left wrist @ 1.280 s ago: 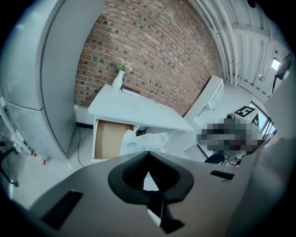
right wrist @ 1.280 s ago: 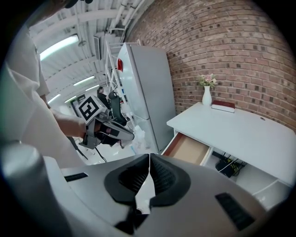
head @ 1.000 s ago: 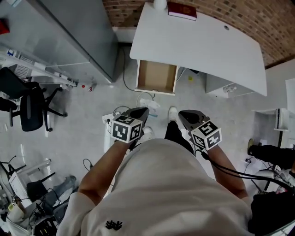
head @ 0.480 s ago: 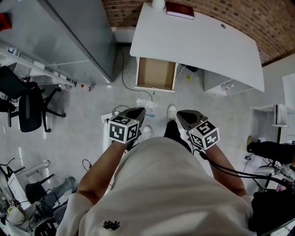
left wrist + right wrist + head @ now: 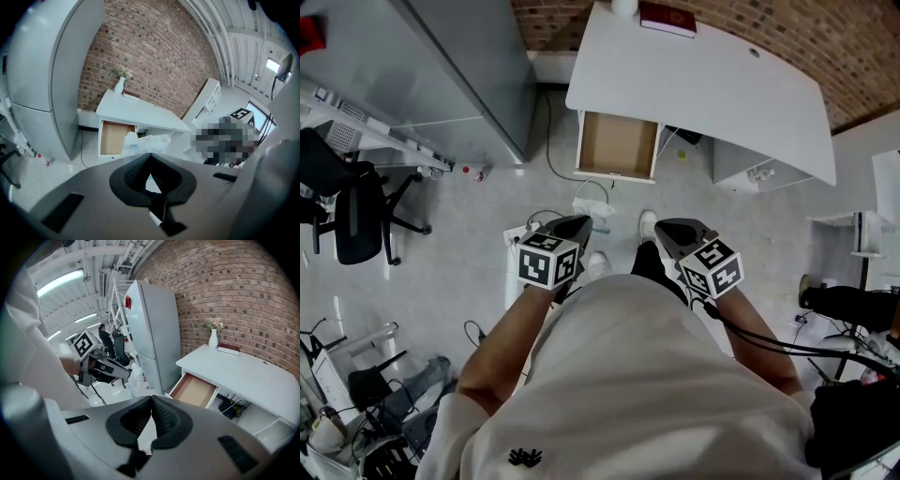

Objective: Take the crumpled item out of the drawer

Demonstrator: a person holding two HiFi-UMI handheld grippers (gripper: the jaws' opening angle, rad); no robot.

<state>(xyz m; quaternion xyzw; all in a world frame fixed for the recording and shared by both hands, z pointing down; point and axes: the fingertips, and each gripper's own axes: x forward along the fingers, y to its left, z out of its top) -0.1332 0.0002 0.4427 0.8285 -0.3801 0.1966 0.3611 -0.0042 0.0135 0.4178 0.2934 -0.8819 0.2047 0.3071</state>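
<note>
A person stands on a pale floor (image 5: 469, 216), seen from overhead, facing a white table (image 5: 722, 89) set against a brick wall. Each hand holds a gripper at waist height.

The table's drawer (image 5: 617, 145) is pulled open. Its brown bottom is bare, with nothing inside. A red book (image 5: 667, 19) and a white vase (image 5: 119, 85) sit at the back of the table top. A tall grey cabinet (image 5: 459, 66) stands to the left.

The crumpled plastic bag (image 5: 145, 143) is already out of the drawer. It bunches at the tip of the left claw (image 5: 150, 154), whose jaws are pressed together on a fold of it. The right gripper view shows the bag hanging limp below that claw, above the floor and well apart from the drawer.

The right claw (image 5: 151, 401) has its jaws closed against each other with nothing between them. It is held level beside the left one.

The bag looks thin, white and partly see-through. It is probably very light, soft and a little slippery, so it should sag and swing rather than keep a shape. A gathered fold or thick wrinkle seems the safest place to pinch it, since a single loose layer could slide out.
</note>
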